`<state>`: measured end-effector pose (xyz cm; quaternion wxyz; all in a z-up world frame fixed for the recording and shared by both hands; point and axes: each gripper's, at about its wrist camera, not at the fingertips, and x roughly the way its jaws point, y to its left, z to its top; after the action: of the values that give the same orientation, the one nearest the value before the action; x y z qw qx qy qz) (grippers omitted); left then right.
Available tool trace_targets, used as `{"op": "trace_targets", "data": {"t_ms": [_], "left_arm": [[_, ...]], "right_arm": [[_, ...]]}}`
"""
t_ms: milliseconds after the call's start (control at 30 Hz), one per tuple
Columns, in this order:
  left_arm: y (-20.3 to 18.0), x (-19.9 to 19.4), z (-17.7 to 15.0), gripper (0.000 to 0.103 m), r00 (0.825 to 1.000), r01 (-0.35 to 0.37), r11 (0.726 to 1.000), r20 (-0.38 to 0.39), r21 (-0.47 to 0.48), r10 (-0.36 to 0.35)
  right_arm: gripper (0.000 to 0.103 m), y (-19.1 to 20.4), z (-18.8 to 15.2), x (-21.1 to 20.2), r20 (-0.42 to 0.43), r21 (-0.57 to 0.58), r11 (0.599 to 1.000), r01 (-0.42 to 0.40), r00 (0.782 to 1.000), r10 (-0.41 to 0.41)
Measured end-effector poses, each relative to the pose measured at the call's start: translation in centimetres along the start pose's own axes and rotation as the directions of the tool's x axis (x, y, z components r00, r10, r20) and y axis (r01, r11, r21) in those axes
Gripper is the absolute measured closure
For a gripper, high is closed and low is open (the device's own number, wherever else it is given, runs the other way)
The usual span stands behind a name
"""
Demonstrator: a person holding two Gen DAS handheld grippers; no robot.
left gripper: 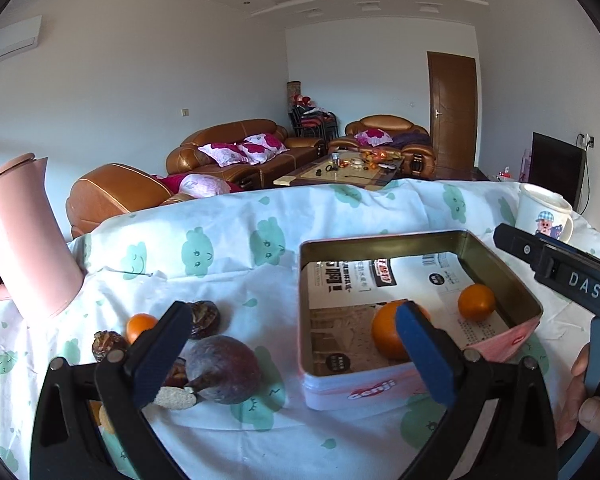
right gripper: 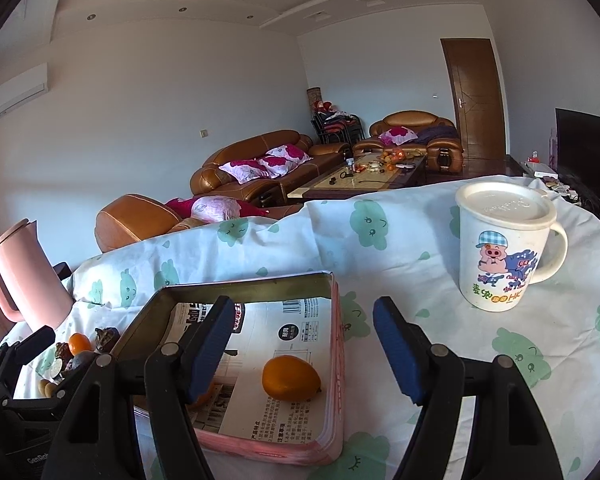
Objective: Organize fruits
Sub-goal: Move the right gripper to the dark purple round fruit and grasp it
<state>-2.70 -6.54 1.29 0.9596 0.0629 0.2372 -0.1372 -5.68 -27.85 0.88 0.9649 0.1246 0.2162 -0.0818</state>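
A pink tin box [left gripper: 496, 266] stands open on the cloth-covered table, lined with printed paper, and shows in the right wrist view [right gripper: 336, 364] too. Two oranges lie in it: a larger one [left gripper: 386, 334] and a smaller one [left gripper: 476, 302] [right gripper: 290, 377]. Left of the tin lie a purple passion fruit [left gripper: 224, 368], a small orange [left gripper: 138, 326] and dark wrinkled fruits [left gripper: 204, 316]. My left gripper [left gripper: 296, 350] is open and empty, low over the tin's near left side. My right gripper [right gripper: 304, 344] is open and empty above the tin's right wall.
A pink jug [left gripper: 24, 236] stands at the table's left edge. A white lidded mug with a pig picture [right gripper: 504, 248] stands to the right of the tin. The table edge lies just beyond them; sofas and a coffee table are farther back.
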Motion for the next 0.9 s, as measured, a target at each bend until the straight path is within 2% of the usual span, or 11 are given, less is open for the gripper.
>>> {"op": "trace_targets", "data": {"t_ms": [200, 567, 733, 900], "left_arm": [[2.7, -0.5, -0.5, 0.0, 1.0, -0.02, 1.0, -0.008, -0.015, 0.02], [9.4, -0.6, -1.5, 0.0, 0.995, -0.078, 0.995, -0.059, -0.066, 0.074], [13.6, -0.6, -1.7, 0.0, 0.989, -0.138, 0.982, -0.076, -0.13, 0.128], [18.1, -0.5, -1.8, 0.0, 0.977, -0.203, 0.955, -0.105, -0.215, 0.184]], "right_arm": [[0.03, 1.4, -0.6, -1.2, 0.023, -0.013, 1.0, -0.008, 1.0, 0.008], [0.03, 7.8, -2.7, -2.7, 0.006, -0.169, 0.984, -0.064, 0.998, 0.066], [0.03, 11.5, -3.8, -2.7, -0.035, -0.257, 0.958, -0.126, 0.992, 0.121], [0.03, 15.6, -5.0, -2.3, -0.09, -0.362, 0.91, -0.204, 0.979, 0.184]]}}
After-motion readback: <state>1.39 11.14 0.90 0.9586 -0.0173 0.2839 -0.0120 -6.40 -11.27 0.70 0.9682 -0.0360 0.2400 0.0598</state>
